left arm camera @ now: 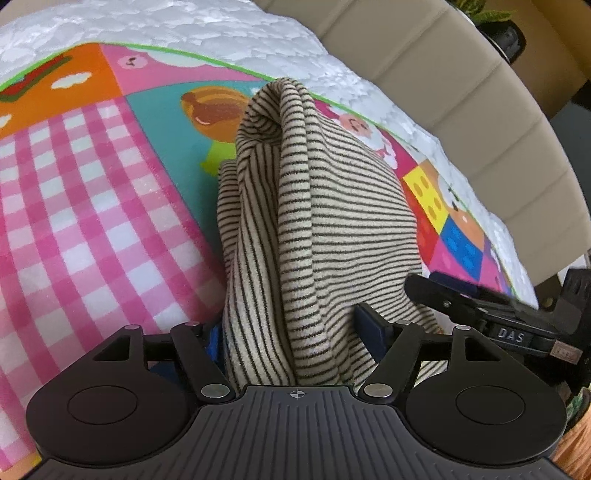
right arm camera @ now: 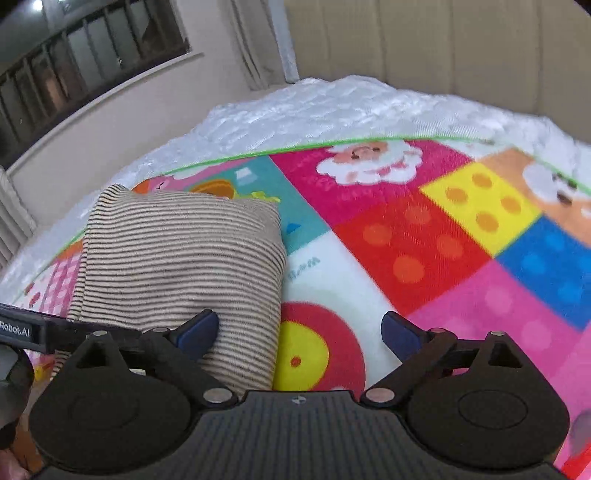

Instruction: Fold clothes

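A beige garment with thin dark stripes (left arm camera: 332,221) lies folded in a thick bundle on the colourful play mat (left arm camera: 92,221). My left gripper (left arm camera: 291,332) is at the bundle's near end. The cloth fills the gap between its blue pads (left arm camera: 371,325) and bulges over both. In the right wrist view the same garment (right arm camera: 177,258) sits at the left of the mat (right arm camera: 424,240). My right gripper (right arm camera: 299,332) stands open. Its left pad (right arm camera: 199,332) overlaps the garment's near right edge and its right pad is over bare mat. The right gripper's black finger (left arm camera: 443,299) shows beside the bundle.
The mat lies on a white quilted cover (right arm camera: 314,107). A beige padded backrest (left arm camera: 461,92) runs behind it, with a potted plant (left arm camera: 495,22) beyond. A wall and a barred window (right arm camera: 74,59) stand at the left. The left gripper's body (right arm camera: 18,328) is at the garment's left.
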`<act>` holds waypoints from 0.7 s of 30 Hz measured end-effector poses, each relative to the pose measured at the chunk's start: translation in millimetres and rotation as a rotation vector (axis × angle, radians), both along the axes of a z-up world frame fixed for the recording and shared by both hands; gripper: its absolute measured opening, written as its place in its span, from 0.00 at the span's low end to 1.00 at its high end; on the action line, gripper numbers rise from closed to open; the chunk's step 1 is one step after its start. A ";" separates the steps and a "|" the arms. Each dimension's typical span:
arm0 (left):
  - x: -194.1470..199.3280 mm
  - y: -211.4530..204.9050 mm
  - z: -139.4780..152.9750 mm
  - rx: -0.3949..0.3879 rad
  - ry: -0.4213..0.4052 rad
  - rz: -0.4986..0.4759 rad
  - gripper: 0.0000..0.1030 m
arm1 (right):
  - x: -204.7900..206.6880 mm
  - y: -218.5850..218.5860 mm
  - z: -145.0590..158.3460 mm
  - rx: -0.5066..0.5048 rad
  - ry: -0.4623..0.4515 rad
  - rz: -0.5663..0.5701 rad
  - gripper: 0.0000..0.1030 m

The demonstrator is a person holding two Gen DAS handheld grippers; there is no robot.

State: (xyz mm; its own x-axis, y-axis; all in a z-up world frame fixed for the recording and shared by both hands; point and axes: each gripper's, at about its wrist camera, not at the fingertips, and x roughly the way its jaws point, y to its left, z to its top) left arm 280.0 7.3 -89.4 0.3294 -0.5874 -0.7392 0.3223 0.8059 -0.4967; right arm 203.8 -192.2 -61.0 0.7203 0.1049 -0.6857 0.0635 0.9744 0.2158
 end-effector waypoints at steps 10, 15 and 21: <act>3.7 6.2 -1.7 -0.026 0.025 -0.010 0.73 | 64.8 27.2 10.1 -0.162 -0.006 -0.004 0.89; 3.7 10.4 -0.4 -0.040 0.036 -0.009 0.74 | 61.5 21.7 11.0 -0.132 -0.006 -0.020 0.94; 0.1 13.4 7.3 -0.030 0.029 0.000 0.80 | 24.1 -9.2 13.5 0.230 0.035 0.073 0.93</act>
State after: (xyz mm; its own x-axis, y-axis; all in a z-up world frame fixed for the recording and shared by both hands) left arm 280.2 20.7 -82.1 0.3077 -0.6097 -0.7305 0.3073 0.7903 -0.5301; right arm 227.9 -201.4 -47.5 0.6810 0.3120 -0.6625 0.0059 0.9024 0.4310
